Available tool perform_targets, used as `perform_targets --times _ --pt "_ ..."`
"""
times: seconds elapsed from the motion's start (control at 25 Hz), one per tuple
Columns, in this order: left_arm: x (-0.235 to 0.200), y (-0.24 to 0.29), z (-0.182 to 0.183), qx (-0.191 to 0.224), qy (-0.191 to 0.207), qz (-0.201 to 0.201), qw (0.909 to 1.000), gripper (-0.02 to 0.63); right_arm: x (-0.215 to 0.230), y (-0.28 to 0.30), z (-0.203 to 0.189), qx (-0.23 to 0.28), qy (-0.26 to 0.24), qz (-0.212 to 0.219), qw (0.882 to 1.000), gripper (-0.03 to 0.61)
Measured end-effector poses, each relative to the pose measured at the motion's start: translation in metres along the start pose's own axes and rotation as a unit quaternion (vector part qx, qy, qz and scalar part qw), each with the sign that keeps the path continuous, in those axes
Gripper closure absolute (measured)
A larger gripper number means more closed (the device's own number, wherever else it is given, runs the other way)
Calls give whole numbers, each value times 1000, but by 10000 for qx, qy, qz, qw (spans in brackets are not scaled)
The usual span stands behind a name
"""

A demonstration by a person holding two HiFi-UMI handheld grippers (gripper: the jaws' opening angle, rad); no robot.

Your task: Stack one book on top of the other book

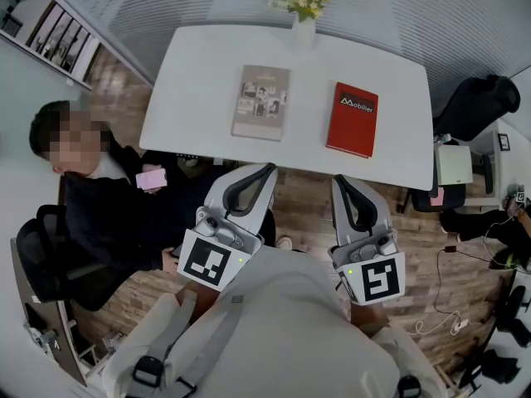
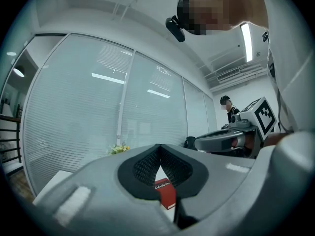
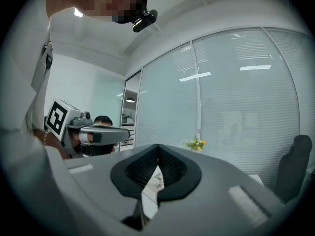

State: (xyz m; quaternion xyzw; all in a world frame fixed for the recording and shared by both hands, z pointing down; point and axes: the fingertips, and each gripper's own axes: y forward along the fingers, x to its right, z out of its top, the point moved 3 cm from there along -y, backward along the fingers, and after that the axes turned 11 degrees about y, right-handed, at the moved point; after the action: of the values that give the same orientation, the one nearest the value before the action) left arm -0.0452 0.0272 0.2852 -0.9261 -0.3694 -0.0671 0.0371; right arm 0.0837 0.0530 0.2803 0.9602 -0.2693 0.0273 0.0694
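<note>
Two books lie flat and apart on the white table (image 1: 199, 65): a grey-beige book (image 1: 260, 102) at the middle left and a red book (image 1: 353, 118) to its right. My left gripper (image 1: 264, 169) is shut and empty, short of the table's near edge and in front of the grey-beige book. The right gripper (image 1: 340, 179) is also shut and empty, short of the edge below the red book. In the left gripper view the red book (image 2: 166, 193) shows below the closed jaws of that gripper (image 2: 158, 149). The right gripper view has the grey-beige book (image 3: 155, 181) under its gripper (image 3: 158, 149).
A white vase of flowers (image 1: 304, 7) stands at the table's far edge. A seated person (image 1: 108, 197) with a pink phone (image 1: 151, 178) is close to the table's left corner. A black chair (image 1: 479, 104) and floor cables (image 1: 448, 322) are at the right.
</note>
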Motion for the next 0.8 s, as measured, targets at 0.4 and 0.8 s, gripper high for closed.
perform_targets --times 0.4,0.8 --pt "-87 39 -19 -13 -22 -36 10000 610 12 97 11 -66 -40 30 10000 574" --pt "-139 71 -37 -72 -82 -110 9999 611 30 158 14 -94 -45 -24 9999 574"
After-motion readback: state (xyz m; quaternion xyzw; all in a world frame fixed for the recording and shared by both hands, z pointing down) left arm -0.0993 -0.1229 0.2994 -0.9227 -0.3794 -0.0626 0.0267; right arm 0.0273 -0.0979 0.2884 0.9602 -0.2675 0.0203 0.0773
